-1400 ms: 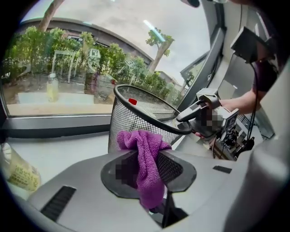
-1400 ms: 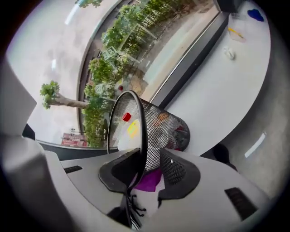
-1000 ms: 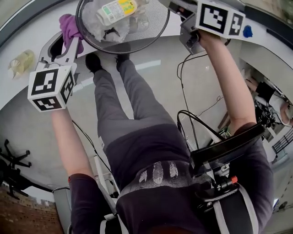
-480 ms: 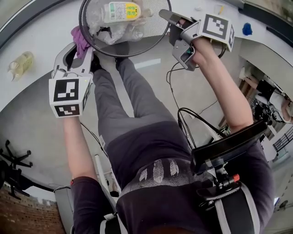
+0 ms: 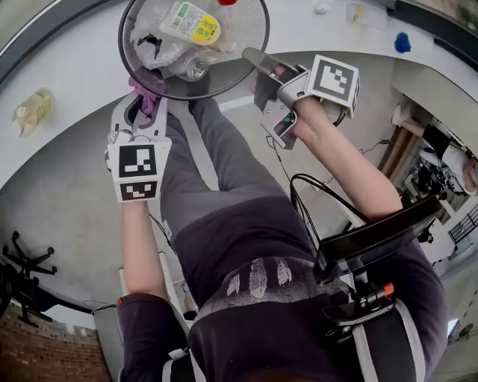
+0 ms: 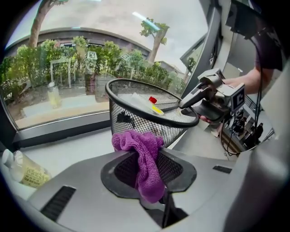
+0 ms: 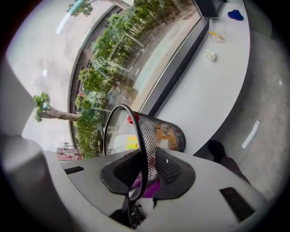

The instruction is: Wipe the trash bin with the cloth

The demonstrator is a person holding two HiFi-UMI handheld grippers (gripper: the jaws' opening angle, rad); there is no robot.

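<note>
A black mesh trash bin [image 5: 196, 95] with a bottle [image 5: 190, 21] and wrappers inside hangs tilted above the person's legs. Its rim runs between the jaws of my right gripper [image 5: 254, 67], which grip it while opening slightly. The right gripper view shows the rim [image 7: 138, 136] passing through that gripper [image 7: 144, 174]. My left gripper [image 5: 146, 106] is shut on a purple cloth [image 5: 142, 88]. In the left gripper view the cloth [image 6: 142, 158] is bunched against the bin's outer mesh wall [image 6: 136, 120].
A curved white counter [image 5: 67, 67] runs behind the bin, with a yellowish bottle [image 5: 33, 104] on it at the left and a blue thing [image 5: 402, 42] at the far right. Cables [image 5: 314, 186] lie on the floor at the right. A chair base [image 5: 19, 257] stands lower left.
The left gripper has slid the cloth from the bin's left side round to its near side. The right gripper has come left and down along the rim. The bin has shifted left.
</note>
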